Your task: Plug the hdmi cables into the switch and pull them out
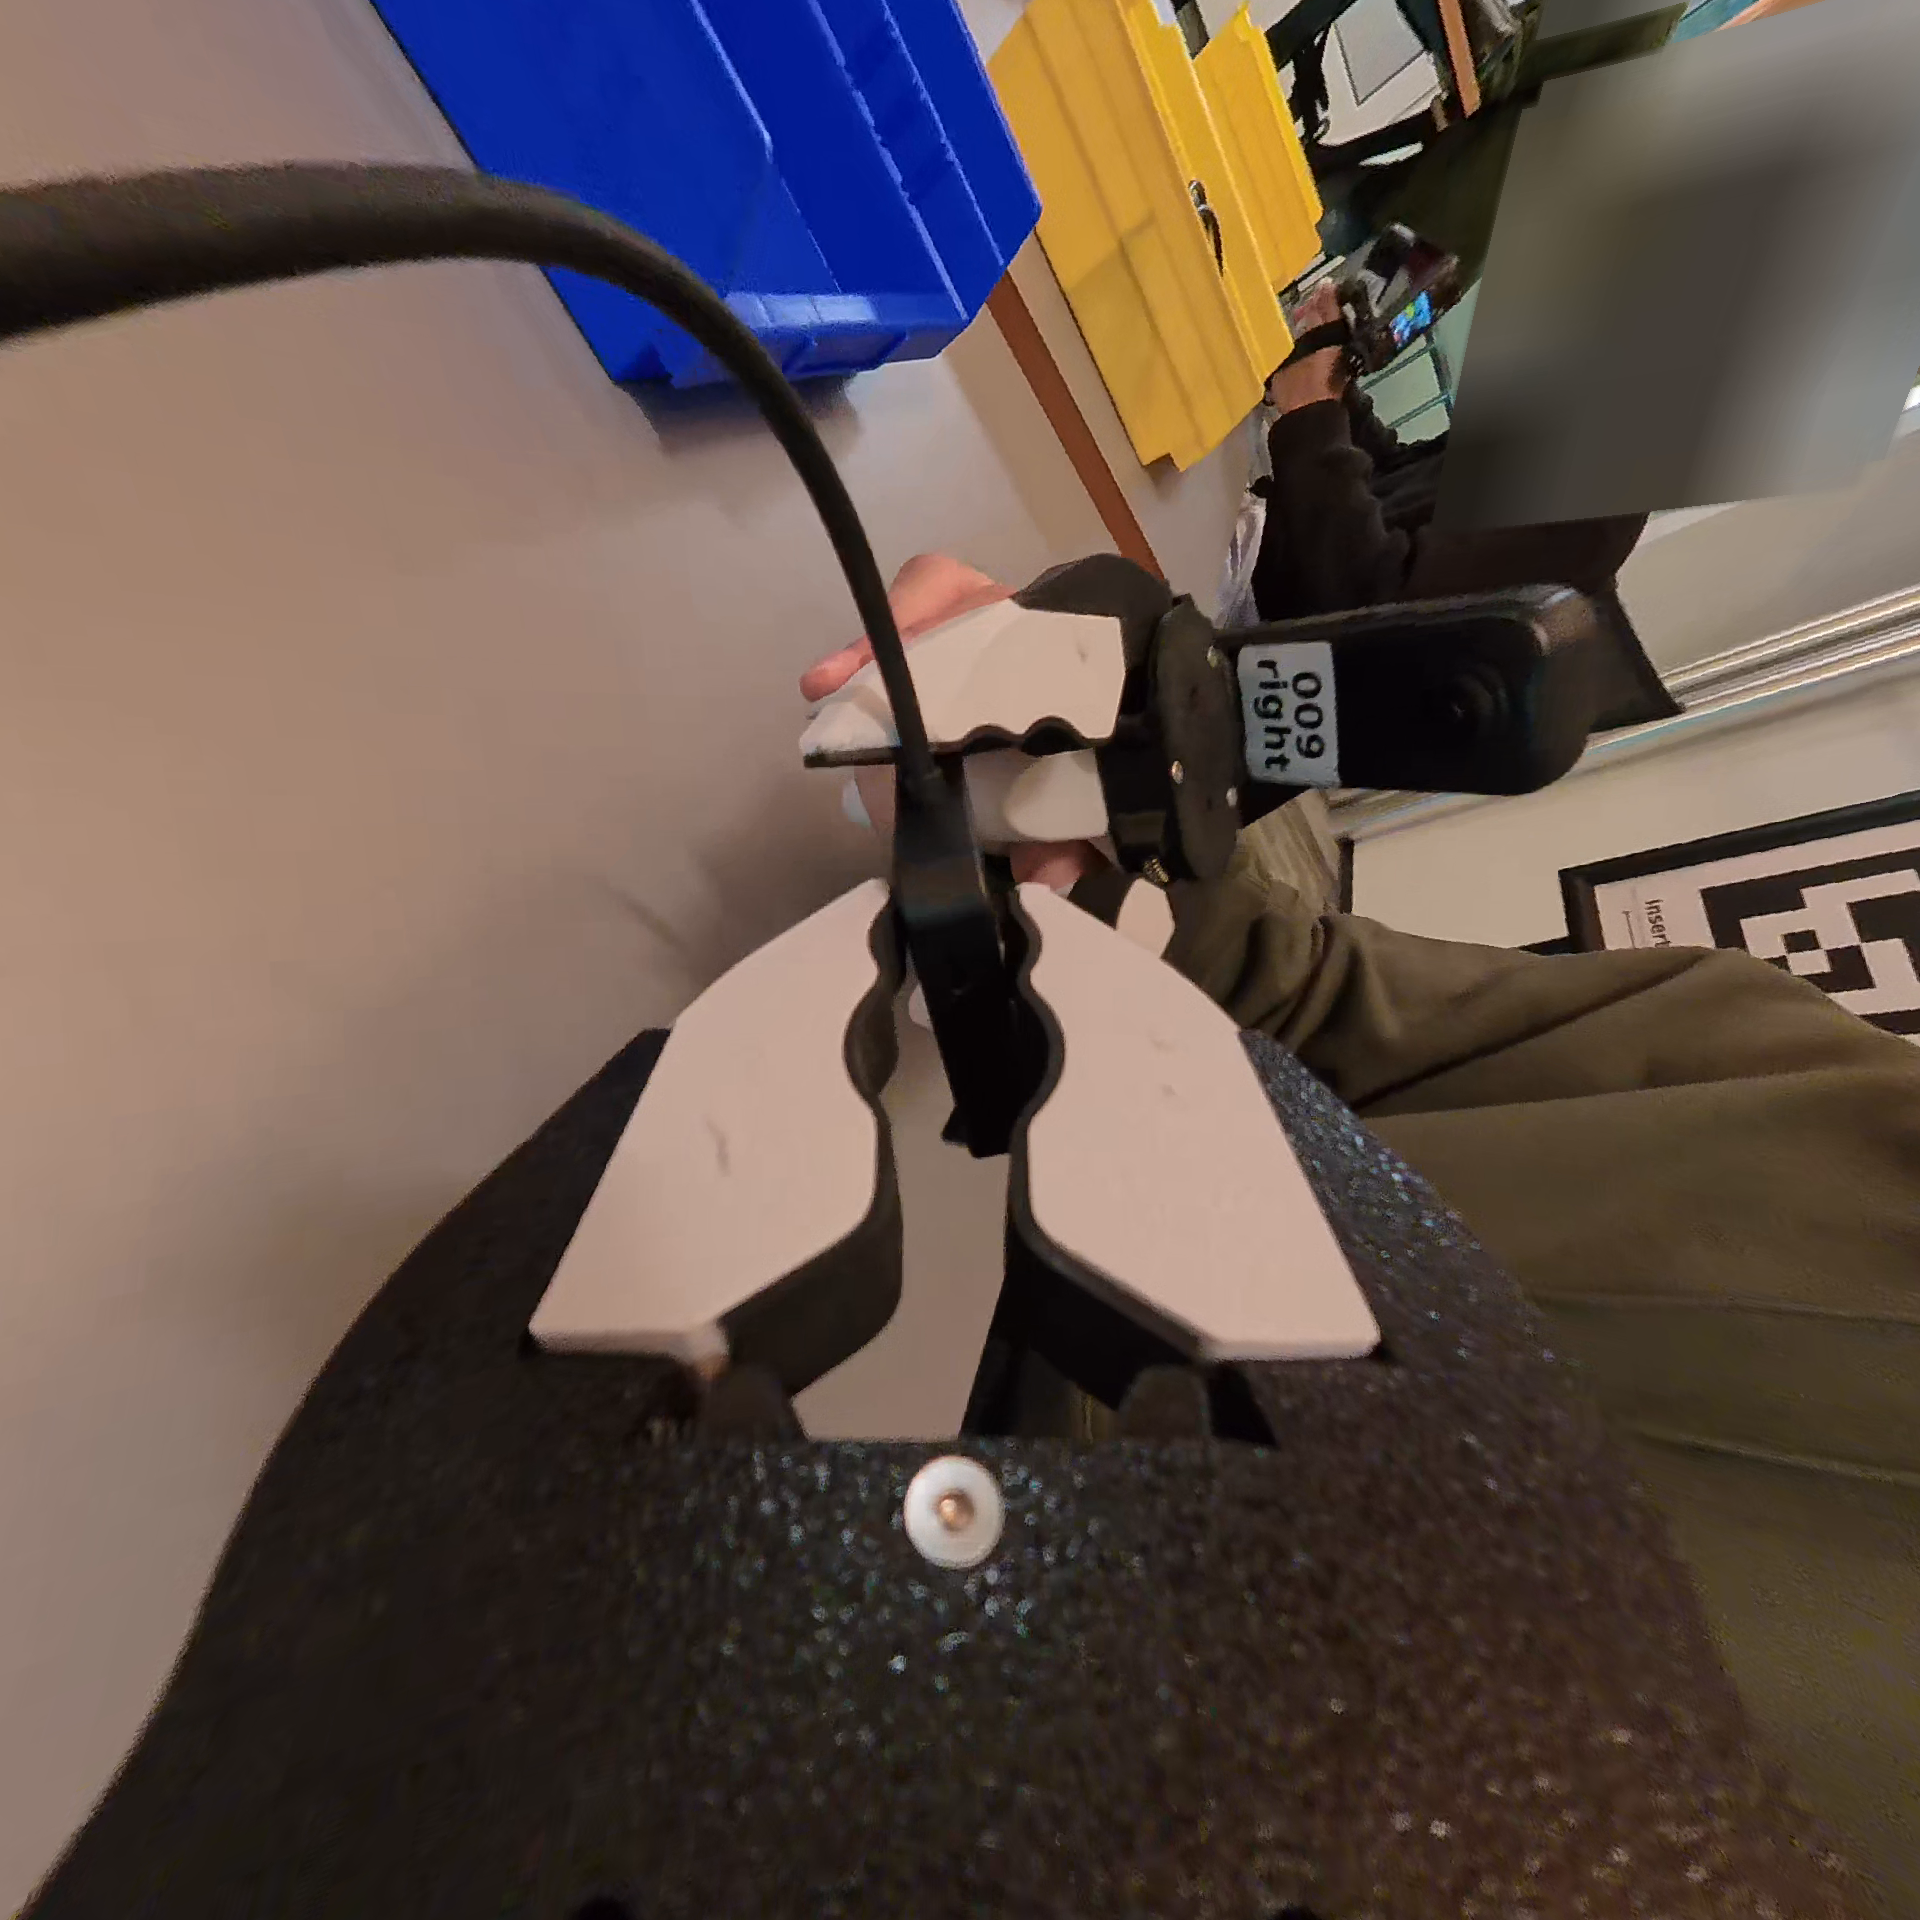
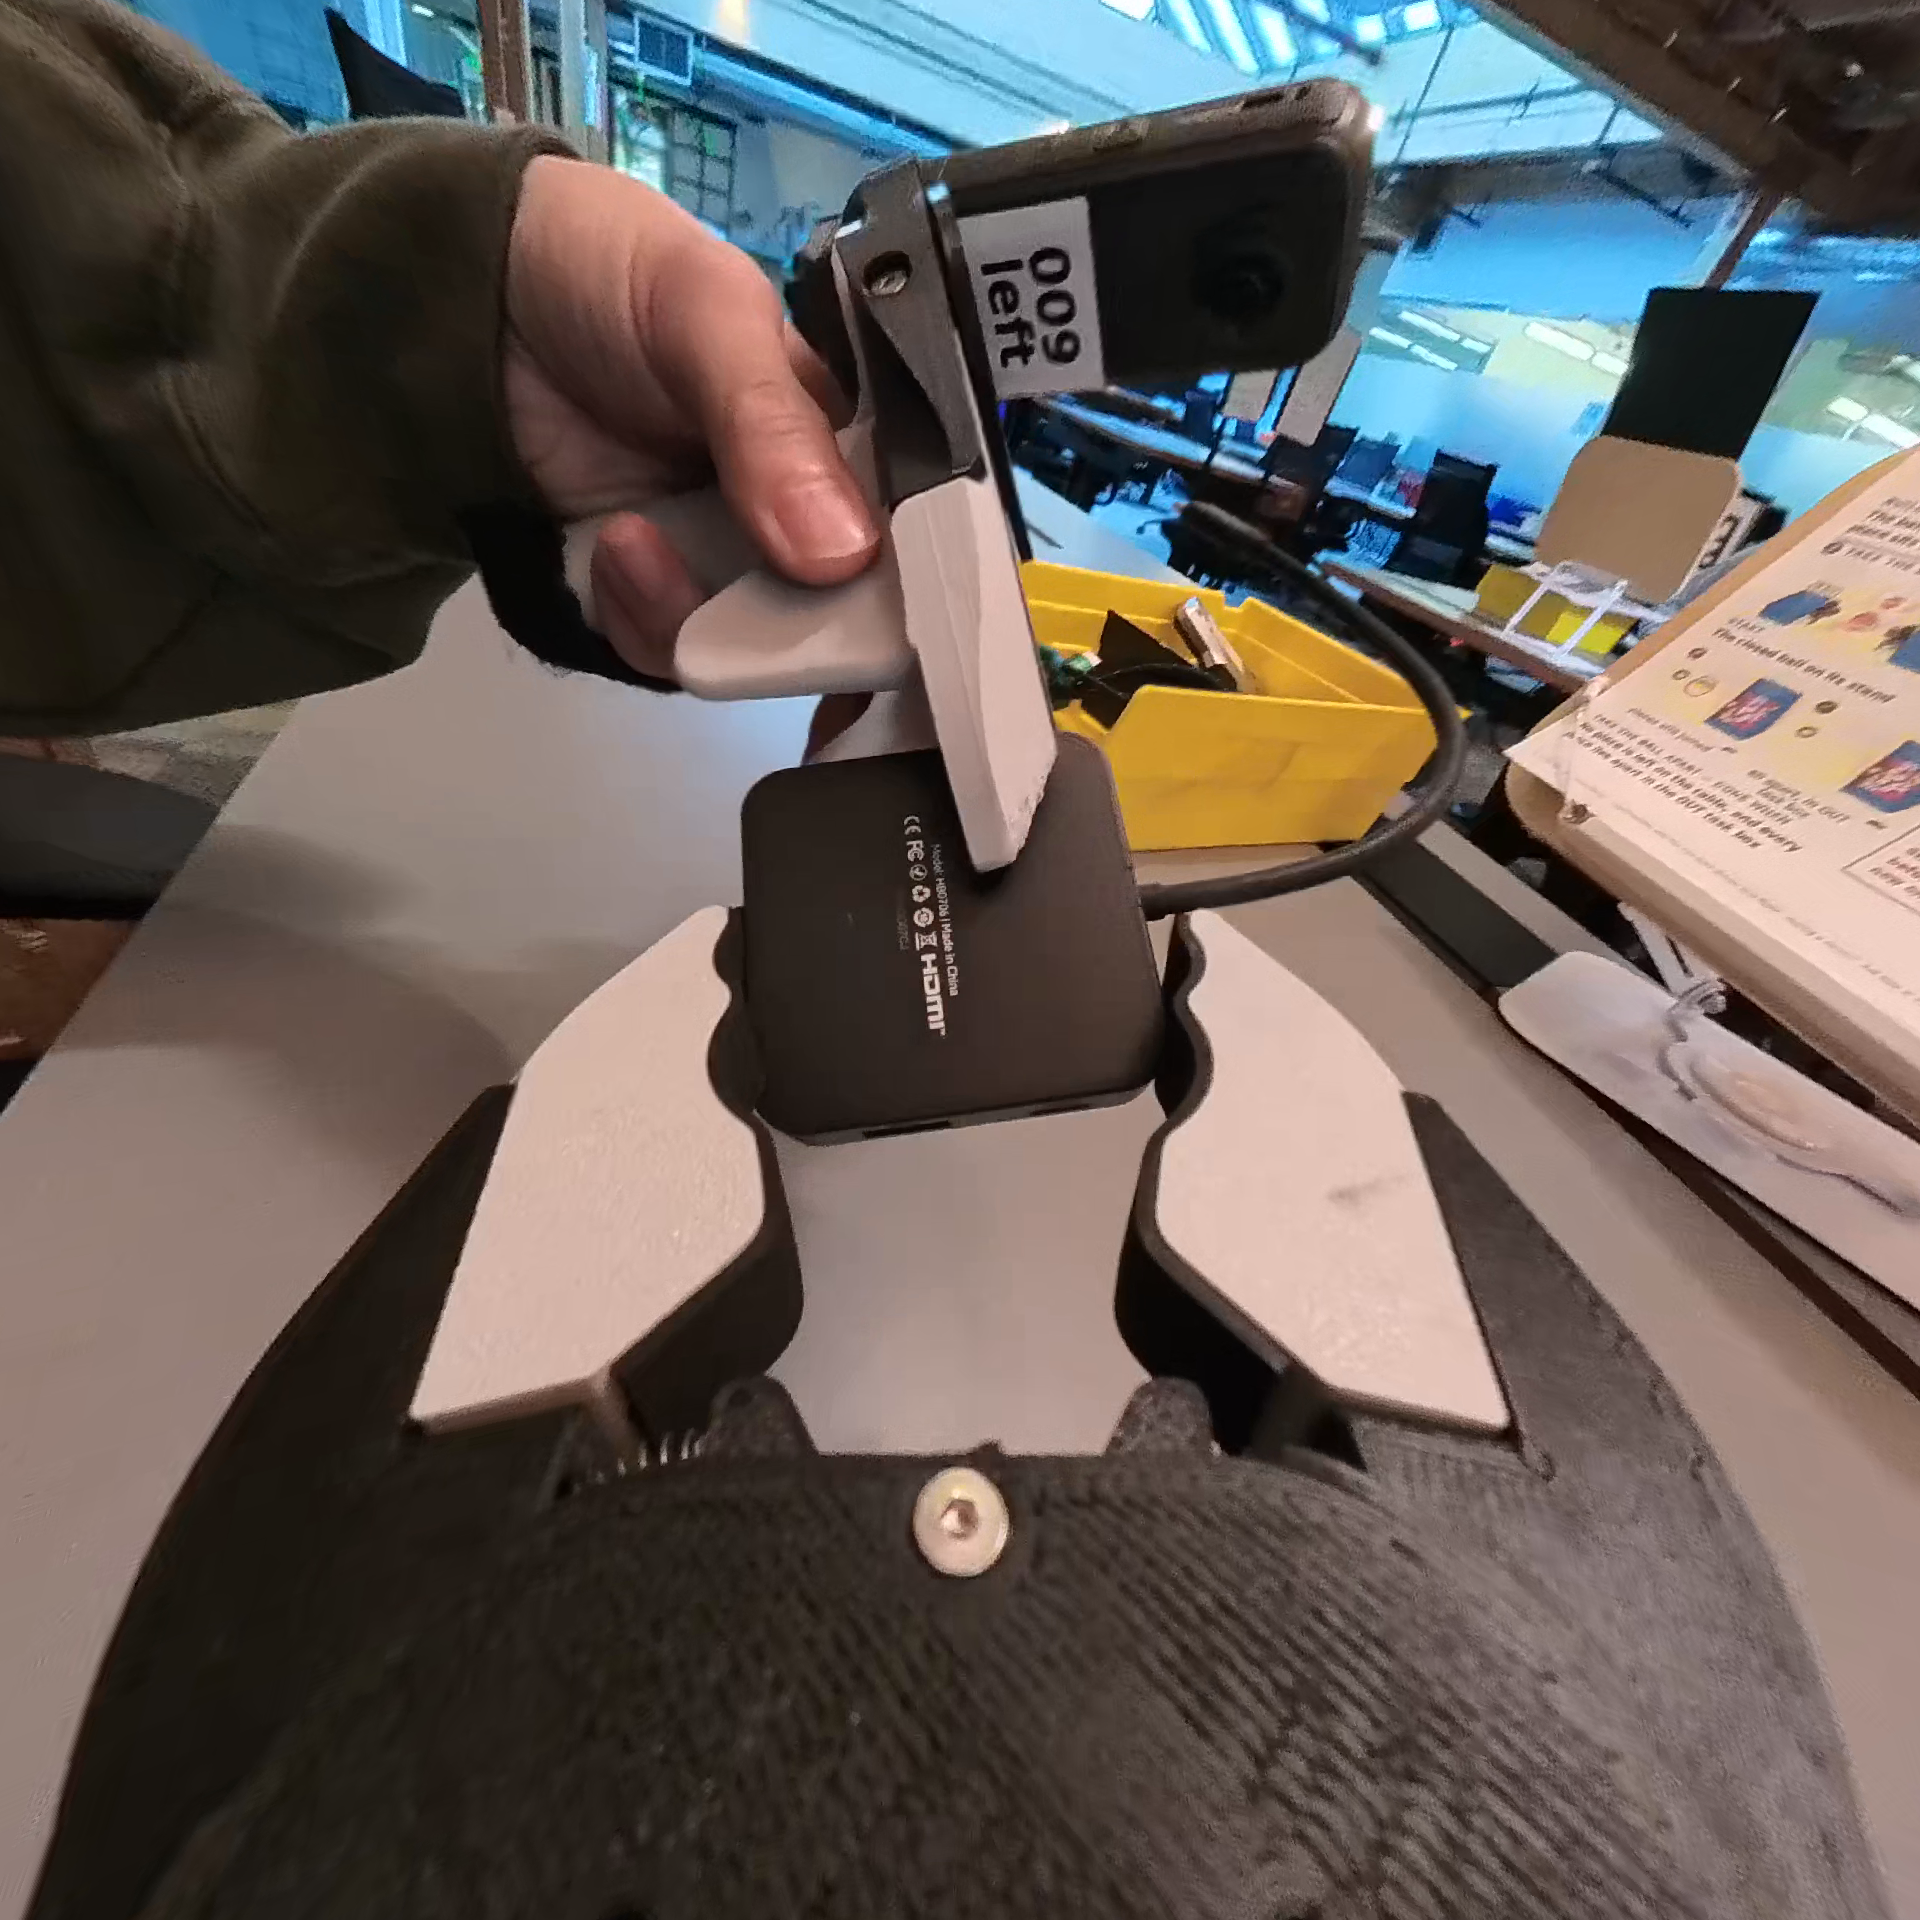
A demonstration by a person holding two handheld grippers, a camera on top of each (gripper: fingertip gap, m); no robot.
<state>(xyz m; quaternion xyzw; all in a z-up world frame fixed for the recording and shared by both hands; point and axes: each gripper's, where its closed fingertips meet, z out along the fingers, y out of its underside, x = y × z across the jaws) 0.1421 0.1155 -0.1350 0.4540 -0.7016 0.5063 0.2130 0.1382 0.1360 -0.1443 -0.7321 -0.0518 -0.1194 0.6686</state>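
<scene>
The black square HDMI switch (image 2: 935, 966) is held off the table (image 2: 343, 831) between both grippers. My right gripper (image 2: 956, 935) is shut on its left and right edges. My left gripper (image 2: 997, 821) comes down from above and pinches its face near the far edge. In the left wrist view the switch (image 1: 961, 997) shows edge-on between the shut left gripper (image 1: 951, 914) fingers. A black HDMI cable (image 1: 748, 343) is plugged into the switch's side and arcs away; it also shows in the right wrist view (image 2: 1423, 748). The right gripper (image 1: 894, 748) sits just beyond.
A blue bin (image 1: 727, 177) and a yellow bin (image 1: 1143, 229) stand at the table's far side. The yellow bin (image 2: 1247, 738) holds small parts. A board with a printed sheet (image 2: 1766, 727) leans at the right. A person sits in the background (image 1: 1340, 488).
</scene>
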